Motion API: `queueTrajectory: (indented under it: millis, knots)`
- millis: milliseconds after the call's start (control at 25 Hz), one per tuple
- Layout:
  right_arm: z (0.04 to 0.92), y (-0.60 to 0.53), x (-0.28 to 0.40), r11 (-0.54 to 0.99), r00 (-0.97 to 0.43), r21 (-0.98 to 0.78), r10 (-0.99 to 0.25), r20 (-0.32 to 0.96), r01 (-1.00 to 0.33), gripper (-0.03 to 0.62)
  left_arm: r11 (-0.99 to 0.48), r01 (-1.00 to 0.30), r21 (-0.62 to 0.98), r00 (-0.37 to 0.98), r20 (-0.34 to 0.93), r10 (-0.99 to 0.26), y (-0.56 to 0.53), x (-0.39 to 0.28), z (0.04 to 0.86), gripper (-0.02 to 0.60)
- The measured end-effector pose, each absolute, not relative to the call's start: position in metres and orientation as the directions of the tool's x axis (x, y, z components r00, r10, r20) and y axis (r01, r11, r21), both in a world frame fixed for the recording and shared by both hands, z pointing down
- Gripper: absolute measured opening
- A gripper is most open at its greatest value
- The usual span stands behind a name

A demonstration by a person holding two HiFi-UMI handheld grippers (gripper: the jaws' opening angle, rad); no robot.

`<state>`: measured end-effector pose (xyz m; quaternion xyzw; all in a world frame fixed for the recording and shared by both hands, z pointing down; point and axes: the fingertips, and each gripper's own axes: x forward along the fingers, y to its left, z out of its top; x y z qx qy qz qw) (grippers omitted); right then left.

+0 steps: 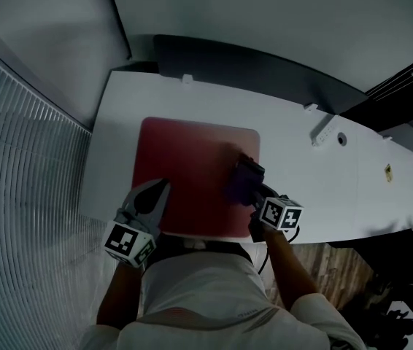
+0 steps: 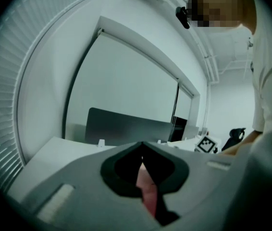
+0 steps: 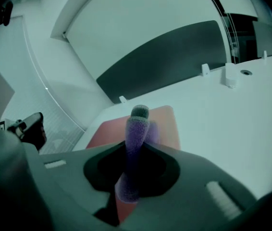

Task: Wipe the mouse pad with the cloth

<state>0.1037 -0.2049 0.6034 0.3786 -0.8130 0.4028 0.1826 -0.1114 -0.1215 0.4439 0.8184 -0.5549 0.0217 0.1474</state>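
Right hand-held gripper [image 1: 246, 187] is clamped on the cloth [image 1: 240, 178], at the right side of the pad [image 1: 184, 159]; most of the pad lies leftward. Left hand-held gripper [image 1: 163, 187], jaws together, sits at the near-left corner.

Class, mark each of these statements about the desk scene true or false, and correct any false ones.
1. The right gripper is shut on a purple cloth. True.
2. The mouse pad is blue. False: it is red.
3. The cloth lies on the bare desk, clear of the pad. False: it is over the pad's right part.
4. The left gripper is at the pad's near left corner. True.
5. A keyboard lies on the pad. False: only the cloth and the grippers are over it.
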Motion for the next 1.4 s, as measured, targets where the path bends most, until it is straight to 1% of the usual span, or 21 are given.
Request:
queueTrajectory:
  millis: [160, 360, 560, 640, 760, 880, 1040, 1200, 1400]
  knots:
    - [0.575, -0.177, 0.034, 0.475, -0.764, -0.598, -0.394, 0.511, -0.645, 0.057, -0.309, -0.927, 0.210, 0.349, 0.191, -0.917, -0.106, -0.132, 0.441, 0.002]
    - [0.564, -0.126, -0.070, 0.588, -0.885, -0.677, -0.164, 0.436, -0.443, 0.057, -0.247, -0.951, 0.189, 0.283, 0.196, -0.939, -0.078, -0.165, 0.438, 0.002]
    - [0.584, -0.083, -0.165, 0.637, -0.890, -0.694, 0.028, 0.456, -0.336, 0.057, -0.171, -0.966, 0.193, 0.212, 0.213, -0.954, -0.046, -0.202, 0.448, 0.002]
    - [0.593, -0.071, -0.197, 0.648, -0.881, -0.693, 0.071, 0.468, -0.316, 0.057, -0.143, -0.971, 0.193, 0.185, 0.220, -0.958, -0.033, -0.216, 0.451, 0.002]
    - [0.604, -0.065, -0.229, 0.656, -0.848, -0.673, 0.093, 0.521, -0.342, 0.057, -0.107, -0.973, 0.202, 0.154, 0.229, -0.961, -0.019, -0.230, 0.450, 0.002]
    - [0.632, -0.067, -0.241, 0.643, -0.811, -0.653, 0.083, 0.579, -0.400, 0.057, -0.103, -0.973, 0.209, 0.151, 0.230, -0.961, -0.013, -0.239, 0.458, 0.002]
    - [0.655, -0.082, -0.232, 0.641, -0.763, -0.602, 0.040, 0.645, -0.476, 0.057, -0.114, -0.968, 0.224, 0.166, 0.227, -0.960, -0.015, -0.242, 0.465, 0.003]
    - [0.668, -0.094, -0.203, 0.637, -0.725, -0.567, 0.020, 0.688, -0.521, 0.057, -0.157, -0.962, 0.223, 0.209, 0.232, -0.950, -0.024, -0.234, 0.469, 0.002]
    - [0.668, -0.108, -0.148, 0.606, -0.709, -0.556, -0.019, 0.705, -0.569, 0.057, -0.218, -0.952, 0.216, 0.266, 0.224, -0.938, -0.050, -0.209, 0.455, 0.002]
